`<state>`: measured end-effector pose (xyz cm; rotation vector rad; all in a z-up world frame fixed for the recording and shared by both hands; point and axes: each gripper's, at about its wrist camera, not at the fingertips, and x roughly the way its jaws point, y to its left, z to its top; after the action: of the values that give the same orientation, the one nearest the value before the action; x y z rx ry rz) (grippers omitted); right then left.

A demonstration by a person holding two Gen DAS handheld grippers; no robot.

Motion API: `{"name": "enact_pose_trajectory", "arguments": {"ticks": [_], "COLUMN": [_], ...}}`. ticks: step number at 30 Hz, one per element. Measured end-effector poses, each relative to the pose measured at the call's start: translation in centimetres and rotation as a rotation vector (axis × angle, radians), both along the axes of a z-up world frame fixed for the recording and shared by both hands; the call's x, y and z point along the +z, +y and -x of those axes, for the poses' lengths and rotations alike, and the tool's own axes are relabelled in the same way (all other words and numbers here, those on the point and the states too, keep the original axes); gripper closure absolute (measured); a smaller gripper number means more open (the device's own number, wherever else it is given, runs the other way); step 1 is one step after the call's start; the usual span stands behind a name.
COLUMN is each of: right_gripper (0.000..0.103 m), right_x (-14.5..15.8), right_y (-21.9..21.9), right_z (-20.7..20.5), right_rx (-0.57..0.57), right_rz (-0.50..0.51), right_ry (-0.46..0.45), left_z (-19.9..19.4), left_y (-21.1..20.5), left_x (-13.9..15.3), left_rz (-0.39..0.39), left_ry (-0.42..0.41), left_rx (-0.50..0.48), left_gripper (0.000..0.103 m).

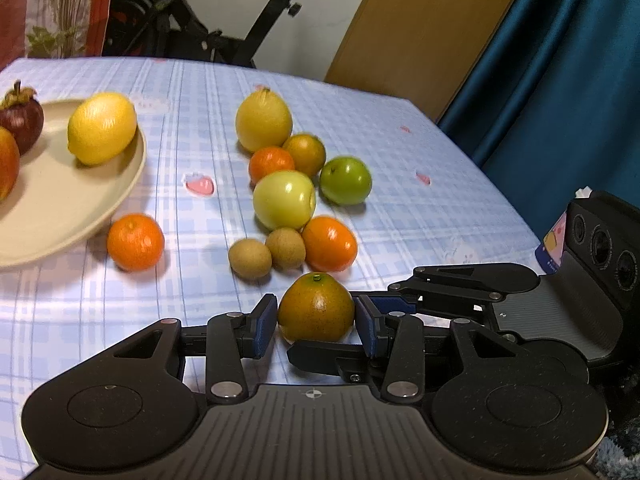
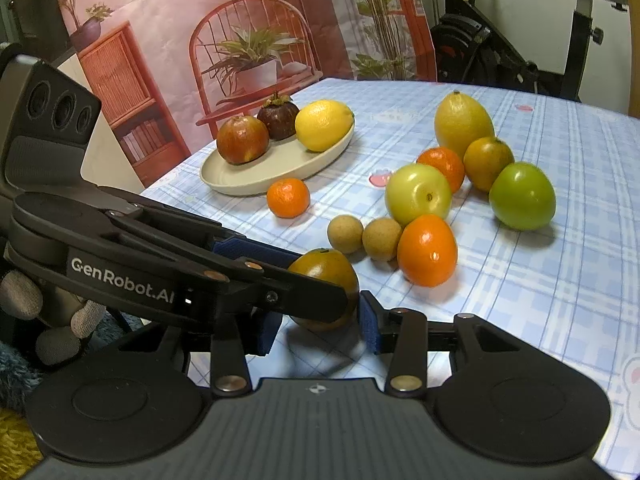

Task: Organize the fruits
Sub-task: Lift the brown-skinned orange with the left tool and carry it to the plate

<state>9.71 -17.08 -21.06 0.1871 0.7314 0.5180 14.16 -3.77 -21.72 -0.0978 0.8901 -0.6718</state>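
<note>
Blue pads of the left gripper [image 1: 316, 325] press on both sides of a brownish-green citrus fruit [image 1: 316, 307] at the near edge of a checked blue tablecloth [image 1: 420, 216]; the jaws are clenched on it, and the fruit sits low on the cloth between them. From the left wrist, the right gripper [image 1: 362, 350] reaches in from the right, one black finger running beneath the fruit, so its grip cannot be told there. The right wrist view shows more: the right gripper's [image 2: 320, 330] own blue pads stand either side of the same fruit [image 2: 326, 270], the right pad against it, while the left gripper's arm [image 2: 200, 276] crosses in front and hides the left pad's contact. Only this view shows a gloved hand [image 2: 60, 320] under the left tool.

Just beyond the held fruit lie two small tan round fruits [image 1: 250, 258] and an orange [image 1: 330, 243], with apples, oranges and a lemon [image 1: 263, 119] farther ahead. To the far left a beige plate [image 2: 276, 174] carries a lemon [image 2: 323, 124], a mangosteen [image 2: 278, 115] and a red fruit [image 2: 242, 139]; the left wrist view cuts the plate off at its edge. One orange [image 2: 288, 197] rests just beside the plate.
</note>
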Motion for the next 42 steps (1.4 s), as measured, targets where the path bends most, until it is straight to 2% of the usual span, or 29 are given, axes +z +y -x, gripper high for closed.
{"name": "enact_pose_trajectory", "arguments": {"ticks": [8,14,18,25,32,42], "right_gripper": [0.059,0.059,0.059,0.059,0.059,0.059], "right_x": [3.1,5.9,7.0,5.3,3.6,2.5], "right_y": [0.5,2.2,4.2,6.9,7.6,8.9], "right_z": [-1.5,-5.0,-7.9,-12.5,-15.6,-17.9], "right_rx": [0.013,0.056,0.094,0.136,0.139,0.166], "right_rz": [0.018,0.035,0.048,0.073,0.102,0.175], "right_ry": [-0.07,-0.111,-0.12,-0.067,-0.01,0.006], "left_z": [-1.1,-3.5,-5.7,-9.6,-12.4,-13.5], "left_y": [1.7,3.9,5.8,7.7,8.7,9.8], "left_x": [2.8,4.7,4.8,2.9,1.2,-0.2], "left_rz": [0.054,0.091,0.107,0.115,0.125,0.137], "left_ry": [-0.082,-0.125,-0.122,-0.038,0.018,0.053], "left_rx": [0.061,0.136,0.193,0.251,0.276,0.329], "left_gripper": [0.058,0.058,0.058,0.058,0.058,0.058]}}
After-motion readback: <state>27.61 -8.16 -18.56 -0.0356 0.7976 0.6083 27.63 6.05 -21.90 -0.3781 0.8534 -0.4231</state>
